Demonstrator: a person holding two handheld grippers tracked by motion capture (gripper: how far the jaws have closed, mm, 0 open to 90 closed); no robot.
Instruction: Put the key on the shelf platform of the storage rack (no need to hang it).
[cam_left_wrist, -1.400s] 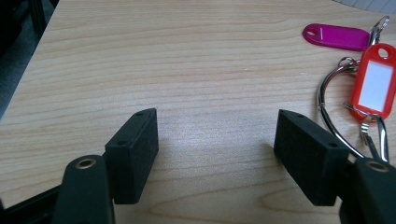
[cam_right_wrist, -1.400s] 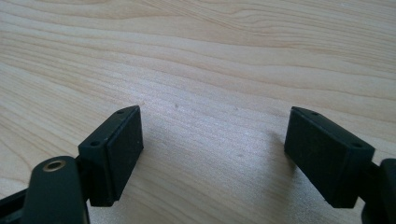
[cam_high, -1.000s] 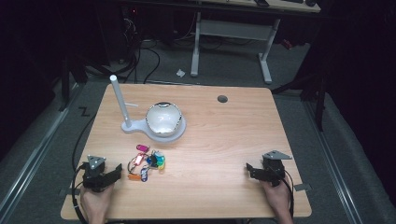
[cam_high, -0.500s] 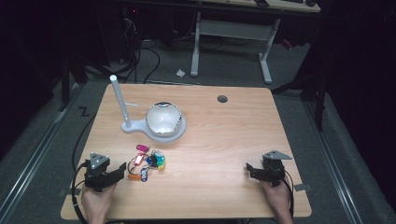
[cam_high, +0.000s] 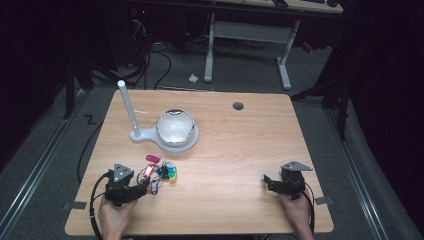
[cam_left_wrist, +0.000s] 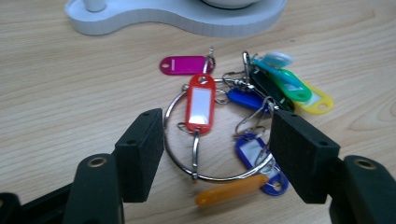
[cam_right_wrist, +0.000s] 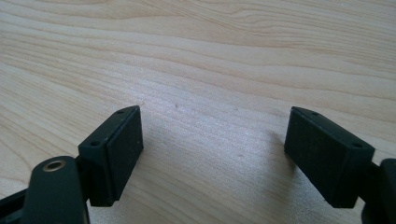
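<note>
Change: left gripper (cam_left_wrist: 212, 149) has slid right up to the key ring (cam_left_wrist: 215, 135), jaws wide but narrowing around it, not yet pinching.
Right gripper (cam_right_wrist: 212, 154): wide, empty, over bare surface (cam_right_wrist: 210, 56).
Meaning: a grasp of the ring looks imminent.

In the left gripper view, the white plastic stand (cam_left_wrist: 187, 21) is cut off by the top edge, so its upright post and the bowl on it show only as slivers. The orange plastic key tag (cam_left_wrist: 231, 189) and the blue plastic key tag (cam_left_wrist: 252, 151) lie partly behind the right-hand jaw, and the green, yellow and pale tags overlap too closely to count. In the high view the bunch of coloured key tags (cam_high: 161, 172) is too small to separate, and the left gripper (cam_high: 145, 186) perhaps covers its near edge.
</note>
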